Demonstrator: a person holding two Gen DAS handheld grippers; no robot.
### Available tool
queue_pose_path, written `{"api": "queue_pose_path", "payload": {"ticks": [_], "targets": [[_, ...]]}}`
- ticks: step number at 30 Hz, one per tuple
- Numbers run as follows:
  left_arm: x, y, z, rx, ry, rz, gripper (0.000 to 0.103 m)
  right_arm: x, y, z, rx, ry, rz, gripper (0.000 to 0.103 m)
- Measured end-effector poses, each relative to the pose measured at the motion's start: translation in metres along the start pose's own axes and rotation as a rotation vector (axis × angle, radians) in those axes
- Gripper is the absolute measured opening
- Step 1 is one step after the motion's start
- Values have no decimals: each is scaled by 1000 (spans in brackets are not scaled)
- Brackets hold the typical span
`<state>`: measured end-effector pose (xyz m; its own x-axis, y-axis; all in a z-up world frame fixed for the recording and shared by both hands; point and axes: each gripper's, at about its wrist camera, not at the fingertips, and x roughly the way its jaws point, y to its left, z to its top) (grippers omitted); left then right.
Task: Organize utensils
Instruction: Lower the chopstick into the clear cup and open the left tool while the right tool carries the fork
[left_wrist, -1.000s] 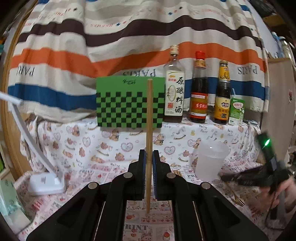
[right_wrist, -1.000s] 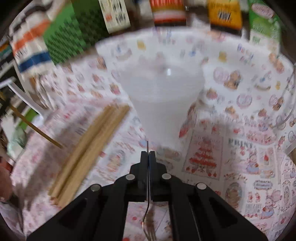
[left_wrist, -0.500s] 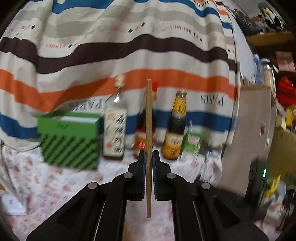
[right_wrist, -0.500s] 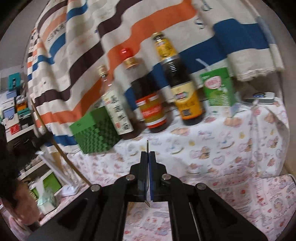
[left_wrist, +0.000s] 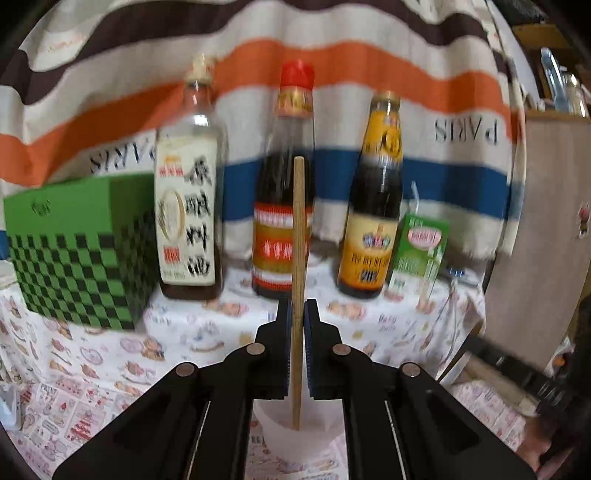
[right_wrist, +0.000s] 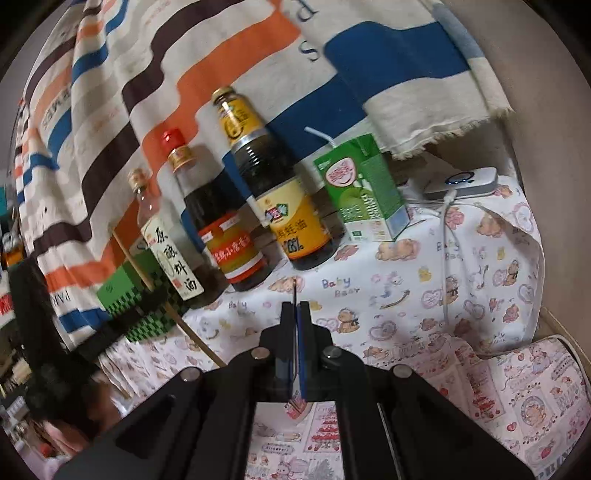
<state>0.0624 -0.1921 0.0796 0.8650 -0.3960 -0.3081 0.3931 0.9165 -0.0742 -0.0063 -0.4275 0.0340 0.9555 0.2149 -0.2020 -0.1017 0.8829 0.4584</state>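
Observation:
My left gripper (left_wrist: 296, 306) is shut on a wooden chopstick (left_wrist: 298, 229) held upright; its lower end hangs over a translucent white plastic cup (left_wrist: 295, 432) below the fingers. My right gripper (right_wrist: 295, 306) is shut on a thin metal fork (right_wrist: 294, 290), seen edge-on, with only a sliver of the handle sticking out past the fingertips. The chopstick also shows in the right wrist view (right_wrist: 162, 299), slanting at the left.
Three sauce bottles (left_wrist: 284, 184) and a green drink carton (left_wrist: 421, 254) stand at the back of the cartoon-print tablecloth (right_wrist: 424, 295). A green checkered box (left_wrist: 81, 251) stands left. A white device with a cable (right_wrist: 461, 181) lies back right. A striped cloth hangs behind.
The left gripper has come down and forward with the chopstick, so the cup now sits under its lower end. The right gripper has lifted with the fork and now faces the bottles.

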Motion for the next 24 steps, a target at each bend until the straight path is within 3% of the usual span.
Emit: {"api": "queue_pose_path", "payload": {"ticks": [8, 15, 17, 18, 21, 24], "targets": [[28, -2, -17, 56, 125, 17, 6, 4, 7, -4, -36, 13, -4, 2], [11, 10, -14, 57, 87, 3, 7, 4, 5, -4, -34, 5, 3, 2], [2, 14, -14, 53, 70, -2, 35, 1, 6, -4, -33, -3, 7, 2], [-5, 16, -15, 48, 55, -1, 40, 0, 8, -3, -48, -13, -1, 2], [-21, 25, -16, 38, 28, 68, 45, -13, 20, -1, -154, -99, -86, 1], [-44, 46, -22, -9, 3, 109, 50, -25, 25, 6, -147, -137, -66, 1]]}}
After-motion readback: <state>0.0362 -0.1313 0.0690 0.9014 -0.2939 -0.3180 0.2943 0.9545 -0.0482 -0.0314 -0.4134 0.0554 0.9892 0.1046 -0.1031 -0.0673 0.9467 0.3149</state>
